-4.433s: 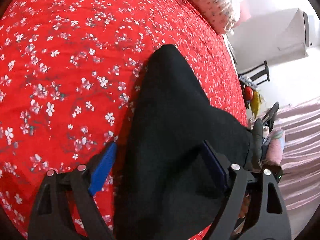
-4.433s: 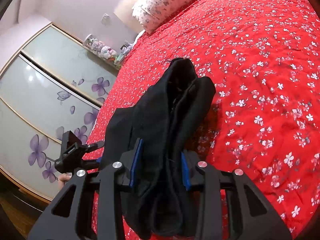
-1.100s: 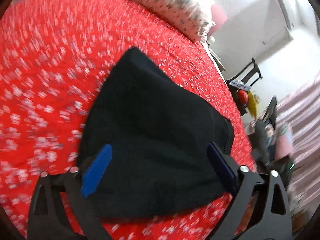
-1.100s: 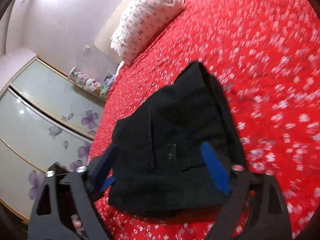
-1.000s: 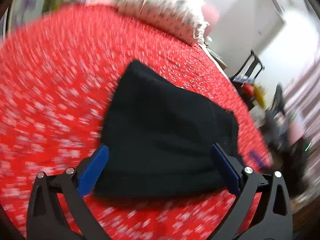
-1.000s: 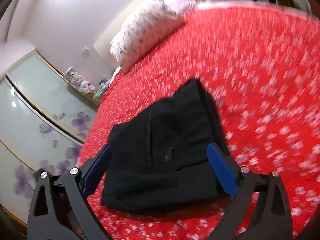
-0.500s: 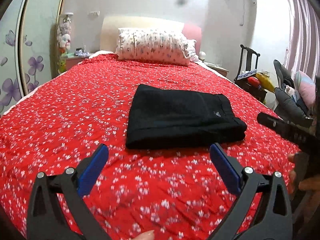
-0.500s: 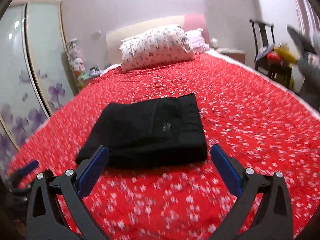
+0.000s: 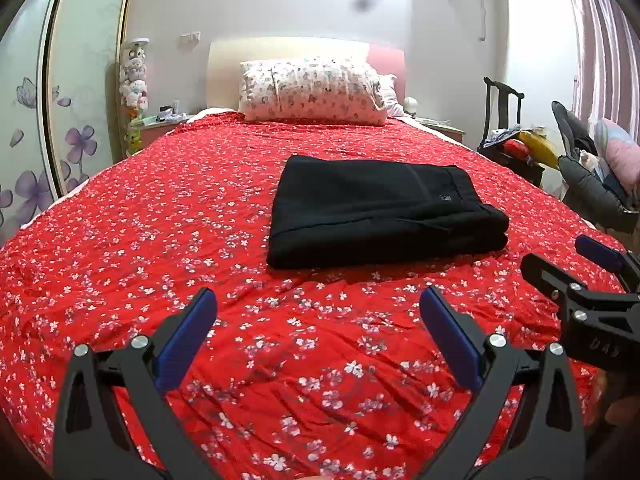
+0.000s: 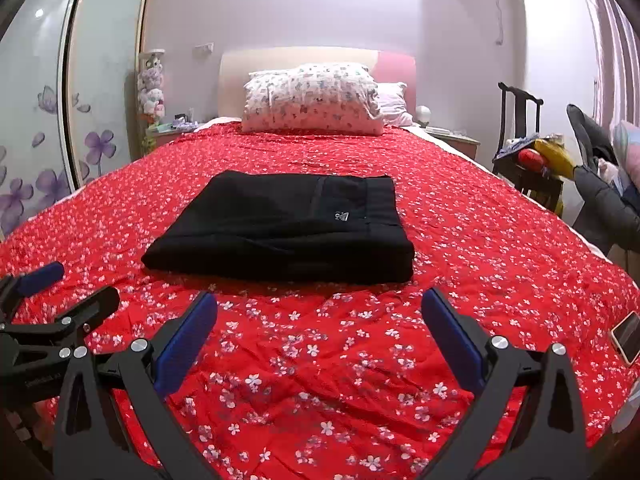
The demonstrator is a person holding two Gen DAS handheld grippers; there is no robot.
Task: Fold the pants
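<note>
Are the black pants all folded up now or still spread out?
Folded. The black pants lie as a neat stacked rectangle on the red flowered bedspread, layered edges showing at the front, with nothing holding them.

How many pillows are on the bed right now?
2: a floral pillow at the headboard, and a pink pillow partly hidden behind it, on its right. More could be hidden behind them.
</note>
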